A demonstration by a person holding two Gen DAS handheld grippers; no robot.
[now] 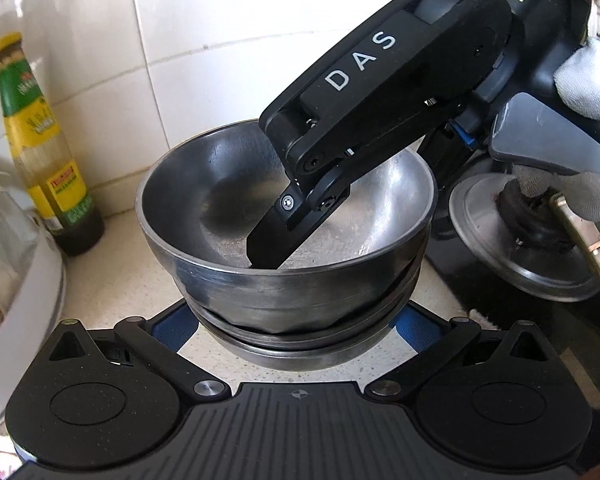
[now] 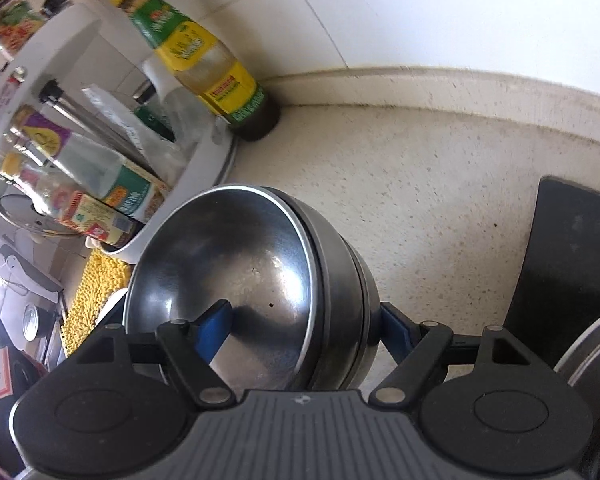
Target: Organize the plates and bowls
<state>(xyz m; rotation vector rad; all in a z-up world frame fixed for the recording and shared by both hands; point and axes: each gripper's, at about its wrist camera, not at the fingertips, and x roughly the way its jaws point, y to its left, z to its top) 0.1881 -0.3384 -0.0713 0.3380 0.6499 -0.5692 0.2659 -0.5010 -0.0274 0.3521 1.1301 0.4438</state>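
A nested stack of steel bowls point(image 1: 300, 292) sits in the middle of the left wrist view, over the speckled counter point(image 2: 440, 184). My left gripper point(image 1: 294, 320) spans the stack's lower part, its blue pads point(image 1: 172, 320) pressed on either side. My right gripper point(image 1: 348, 220) comes in from the upper right, held by a gloved hand point(image 1: 588, 76). One of its fingers point(image 1: 268, 240) reaches inside the top bowl; the other is behind the wall. In the right wrist view the stack point(image 2: 252, 272) tilts between the right gripper point(image 2: 306, 330) pads, one inside and one outside.
A green-and-yellow sauce bottle point(image 1: 48, 152) stands by the tiled wall. A white round rack point(image 2: 80, 152) with several condiment bottles is at the left. A steel pot lid point(image 1: 512, 240) lies on the dark stove point(image 2: 572, 260) at the right. A yellow mat point(image 2: 96, 292) lies beyond the rack.
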